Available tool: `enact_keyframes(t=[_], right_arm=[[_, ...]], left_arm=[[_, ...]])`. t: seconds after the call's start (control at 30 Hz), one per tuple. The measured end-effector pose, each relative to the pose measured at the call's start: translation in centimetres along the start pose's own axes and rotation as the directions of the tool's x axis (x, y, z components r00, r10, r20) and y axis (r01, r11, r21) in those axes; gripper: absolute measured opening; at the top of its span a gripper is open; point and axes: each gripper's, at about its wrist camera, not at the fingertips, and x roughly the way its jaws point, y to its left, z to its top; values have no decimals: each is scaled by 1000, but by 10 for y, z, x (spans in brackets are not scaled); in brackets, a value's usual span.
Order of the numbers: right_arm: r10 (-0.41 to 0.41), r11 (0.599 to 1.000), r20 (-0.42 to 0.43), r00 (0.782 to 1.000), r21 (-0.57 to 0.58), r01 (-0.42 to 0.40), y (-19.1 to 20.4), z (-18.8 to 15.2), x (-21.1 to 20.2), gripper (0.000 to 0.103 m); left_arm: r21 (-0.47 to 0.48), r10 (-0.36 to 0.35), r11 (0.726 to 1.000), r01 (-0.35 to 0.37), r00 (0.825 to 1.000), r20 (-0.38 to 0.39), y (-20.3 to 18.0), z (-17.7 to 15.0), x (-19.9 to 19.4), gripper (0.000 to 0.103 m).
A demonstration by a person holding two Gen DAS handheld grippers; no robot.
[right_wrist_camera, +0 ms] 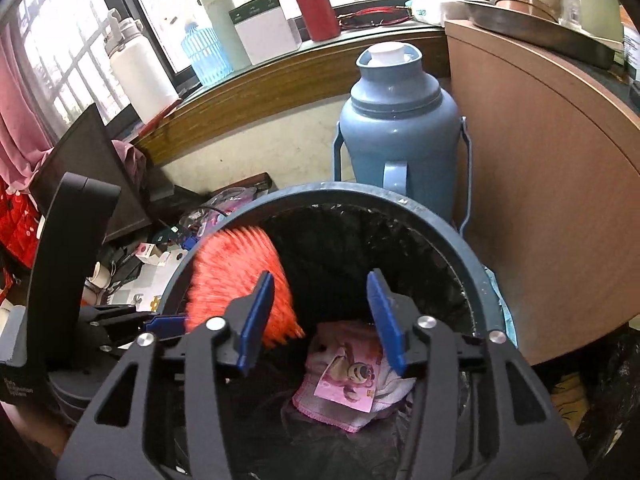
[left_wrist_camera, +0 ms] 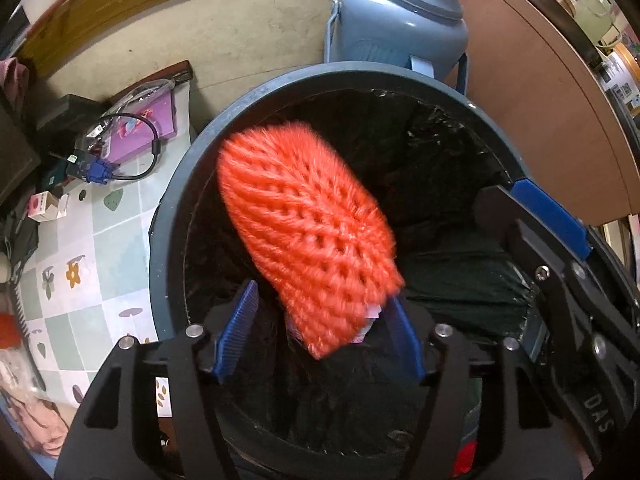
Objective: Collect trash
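A dark blue trash bin (left_wrist_camera: 192, 152) lined with a black bag fills both views. An orange foam fruit net (left_wrist_camera: 304, 220), blurred, hangs over the bin's mouth between the spread jaws of my left gripper (left_wrist_camera: 322, 292); the pads do not press on it. In the right wrist view the net (right_wrist_camera: 236, 268) shows at the bin's left rim (right_wrist_camera: 440, 220). My right gripper (right_wrist_camera: 320, 276) stands open above the bin with nothing between its fingers. Below it, inside the bin, lies a pink printed wrapper on a pink-edged cloth (right_wrist_camera: 348, 380). One blue pad of the right gripper (left_wrist_camera: 548, 216) shows at the bin's right rim.
A light blue thermos jug (right_wrist_camera: 400, 140) stands right behind the bin. A brown wooden cabinet (right_wrist_camera: 540, 180) borders the right side. On the patterned floor to the left lie a cable with a blue plug (left_wrist_camera: 100, 170), a purple case and small boxes. Bottles line the window sill (right_wrist_camera: 140, 72).
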Motion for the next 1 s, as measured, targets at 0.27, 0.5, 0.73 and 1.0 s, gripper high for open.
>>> enact_keyframes(t=[0.27, 0.5, 0.73, 1.0], right_arm=[[-10, 1000, 21, 1000, 9, 10, -3, -1, -6, 56], [-15, 1000, 39, 999, 16, 14, -3, -2, -11, 66], [-41, 999, 80, 996, 21, 40, 0, 1, -20, 94], [-46, 999, 130, 991, -16, 48, 17, 10, -32, 98]], left_arm=[[6, 5, 1000, -5, 1000, 8, -3, -5, -5, 69], [10, 13, 1000, -13, 1000, 23, -4, -10, -12, 71], [-15, 28, 1000, -27, 998, 60, 2, -14, -26, 87], [-88, 60, 995, -49, 991, 123, 25, -23, -54, 92]])
